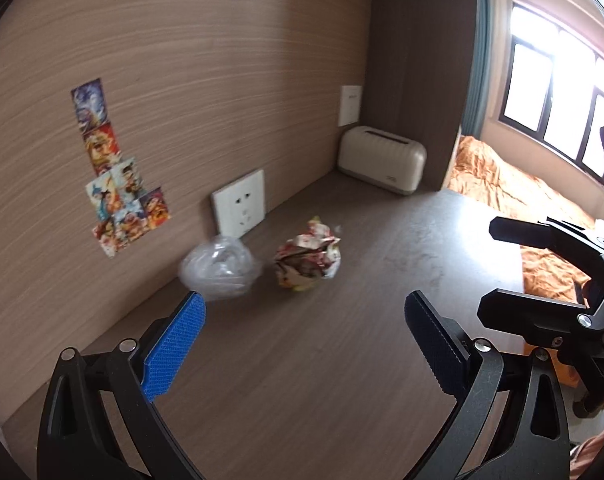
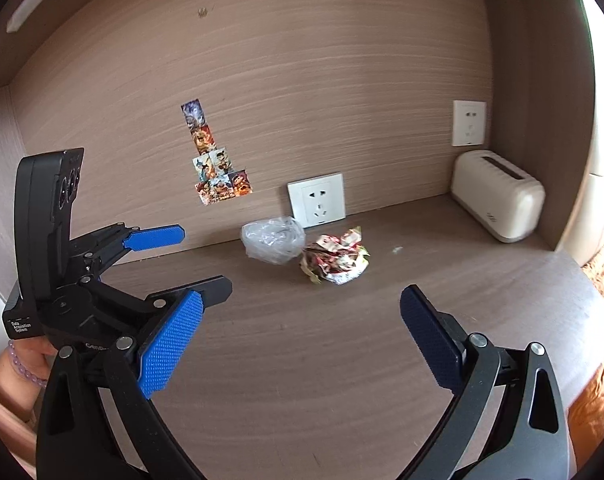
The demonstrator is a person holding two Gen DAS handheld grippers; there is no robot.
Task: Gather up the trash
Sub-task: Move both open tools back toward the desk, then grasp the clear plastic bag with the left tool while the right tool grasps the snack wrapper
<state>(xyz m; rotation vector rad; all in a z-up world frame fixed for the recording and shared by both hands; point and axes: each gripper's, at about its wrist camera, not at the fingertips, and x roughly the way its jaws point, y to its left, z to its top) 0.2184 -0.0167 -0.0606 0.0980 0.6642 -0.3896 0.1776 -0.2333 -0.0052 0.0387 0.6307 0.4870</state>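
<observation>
A: Clear plastic, crumpled, item 1: plastic wad (image 2: 273, 245) on the desk (image 2: 321, 360), near the back edge, just in front of the lower wall socket (image 2: 317, 199). Item 2: printed wrapper ball (image 2: 334, 261), red/white, touching or nearly touching item 1 on its right. Both are trash, prob. the task's targets.

B: Grippers?

A: Left gripper (image 1: 303, 346): jaws spread wide, nothing between the pads. Right gripper (image 2: 300, 342): same, spread, empty. Both hang above the desk's front half, pointed at the two wads. Judgement: wide spread suits soft, irregular items; approach stage, no pick made yet.

B: Why are the items where they are?

A: Can't tell for sure. Pushed toward the back wall (image 2: 302, 60), so a grab from the front is the natural line; the wall blocks any reach from behind.

B: Room to move?

A: Desk mid and front bare, free run w/ no obstacles. Back right corner: cream box w/ slot (image 2: 497, 196), well apart from the wads. Right edge open toward an orange bedspread (image 1: 497, 180). Small white scrap (image 2: 397, 249) between wrapper and box, maybe trash too.

B: Risks?

A: The 2 grippers sit close, side by side; they could clash if both go for the same wad. Plastic is light, may skid toward the wall when nudged.
</observation>
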